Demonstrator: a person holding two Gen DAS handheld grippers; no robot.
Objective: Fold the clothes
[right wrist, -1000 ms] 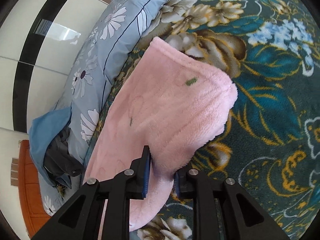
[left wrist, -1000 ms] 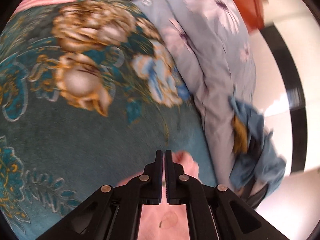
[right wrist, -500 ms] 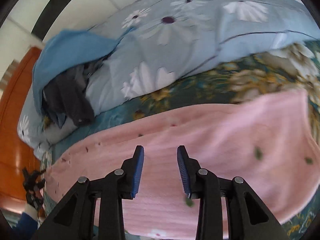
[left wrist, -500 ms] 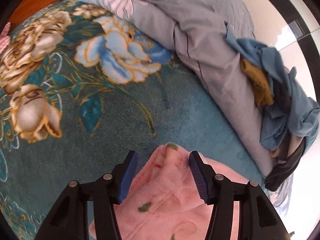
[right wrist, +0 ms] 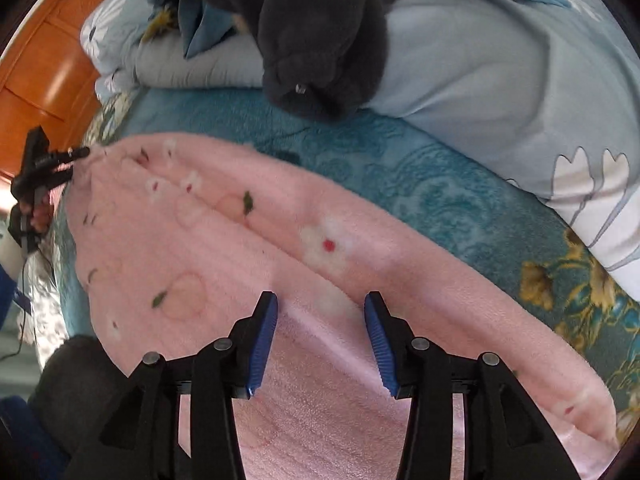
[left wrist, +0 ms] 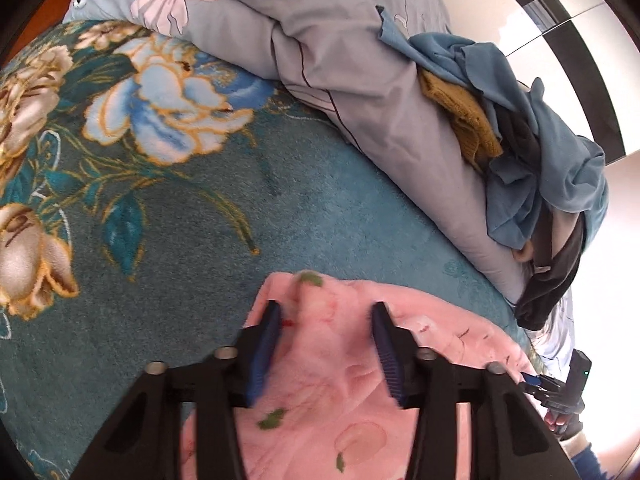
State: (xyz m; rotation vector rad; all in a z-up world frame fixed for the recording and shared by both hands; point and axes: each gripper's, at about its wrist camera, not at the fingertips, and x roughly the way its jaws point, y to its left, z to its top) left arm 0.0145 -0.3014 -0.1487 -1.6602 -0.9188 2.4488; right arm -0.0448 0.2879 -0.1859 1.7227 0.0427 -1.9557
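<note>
A pink fleece garment (left wrist: 320, 360) with small flowers and green leaves lies folded lengthwise on a teal floral blanket (left wrist: 160, 220). My left gripper (left wrist: 326, 312) is open, its jaws on either side of the garment's end, holding nothing. In the right wrist view the same pink garment (right wrist: 240, 264) stretches across the bed with a fold ridge along it. My right gripper (right wrist: 320, 304) is open just above the cloth, holding nothing. The left gripper (right wrist: 44, 164) shows small at the garment's far left end.
A grey-blue floral duvet (left wrist: 340, 60) is bunched along the far side. A pile of blue, mustard and dark clothes (left wrist: 520, 152) lies on it; a dark garment (right wrist: 320, 40) hangs over the duvet (right wrist: 500, 80). An orange wooden headboard (right wrist: 40, 72) stands at the left.
Both grippers were shut on the pink garment a second ago; both have let go and opened. The garment now lies flat. The right gripper has swung toward the duvet and opened wider.
</note>
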